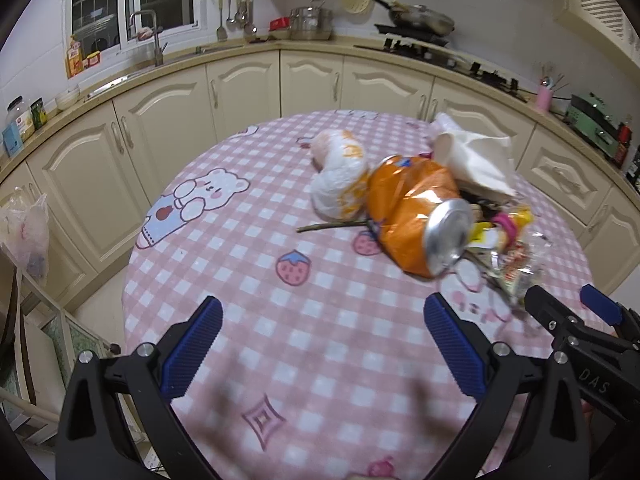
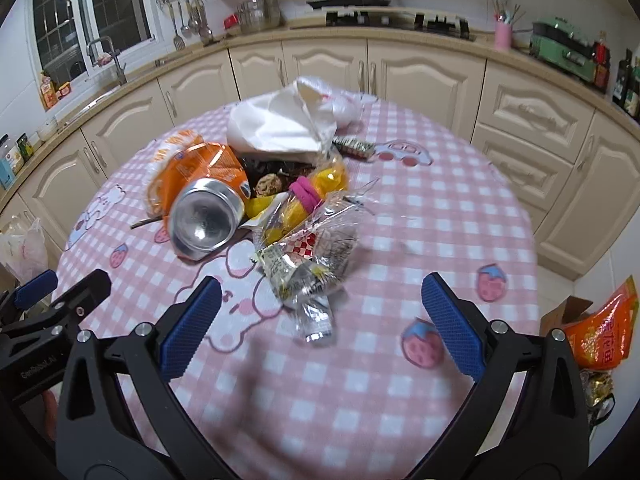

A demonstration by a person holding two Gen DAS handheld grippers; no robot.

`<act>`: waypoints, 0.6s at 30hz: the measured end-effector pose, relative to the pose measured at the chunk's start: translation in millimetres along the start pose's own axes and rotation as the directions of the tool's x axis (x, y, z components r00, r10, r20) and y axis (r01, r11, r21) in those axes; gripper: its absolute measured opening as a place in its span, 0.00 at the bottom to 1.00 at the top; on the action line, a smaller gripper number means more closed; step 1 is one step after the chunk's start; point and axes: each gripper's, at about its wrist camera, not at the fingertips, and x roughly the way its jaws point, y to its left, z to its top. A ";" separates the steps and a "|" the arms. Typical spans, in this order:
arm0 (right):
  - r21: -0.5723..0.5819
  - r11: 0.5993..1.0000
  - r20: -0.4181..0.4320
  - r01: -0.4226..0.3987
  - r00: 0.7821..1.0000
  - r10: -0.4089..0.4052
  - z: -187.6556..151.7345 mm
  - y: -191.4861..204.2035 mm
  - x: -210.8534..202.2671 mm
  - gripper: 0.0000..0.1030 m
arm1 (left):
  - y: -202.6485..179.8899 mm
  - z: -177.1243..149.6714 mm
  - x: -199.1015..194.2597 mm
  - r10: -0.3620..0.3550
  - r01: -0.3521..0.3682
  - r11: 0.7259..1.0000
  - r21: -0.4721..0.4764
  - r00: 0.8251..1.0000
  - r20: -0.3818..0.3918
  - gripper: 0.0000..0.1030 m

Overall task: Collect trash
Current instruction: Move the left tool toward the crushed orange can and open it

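Note:
A heap of trash lies on the round table with the pink checked cloth [image 1: 320, 320] [image 2: 400, 240]. It holds a crushed orange can [image 1: 416, 216] [image 2: 204, 216] with its silver bottom toward me, a white and orange plastic bag [image 1: 340, 176], crumpled white paper [image 1: 476, 156] [image 2: 280, 124], a yellow wrapper with a pink band [image 2: 308, 192] and clear crinkled wrappers [image 2: 316, 264] [image 1: 516, 264]. My left gripper [image 1: 322, 344] stands open, short of the heap. My right gripper [image 2: 320, 320] is open too, its fingers either side of the nearest clear wrapper.
Cream kitchen cabinets [image 1: 240, 92] curve behind the table, with a sink, hanging utensils, a pot and a stove with a pan on the counter. A plastic bag [image 1: 24, 224] hangs at the left. An orange packet [image 2: 600, 332] and a box lie on the floor at the right.

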 end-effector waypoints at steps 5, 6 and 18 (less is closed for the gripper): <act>0.010 0.999 -0.043 0.038 0.998 -0.038 4.6 1.1 30.0 0.95 | 7.3 6.2 18.3 0.004 -0.004 1.000 -0.013 0.999 -0.032 0.96; 0.021 0.999 -0.064 0.037 0.997 -0.036 5.6 -0.2 36.2 0.95 | 8.1 7.1 21.1 0.002 -0.003 1.000 -0.016 0.999 -0.039 0.96; 0.092 0.995 -0.050 -0.022 0.998 0.027 14.5 -17.9 40.1 0.46 | -9.1 12.3 27.5 -0.041 0.041 0.999 0.002 0.998 -0.057 0.96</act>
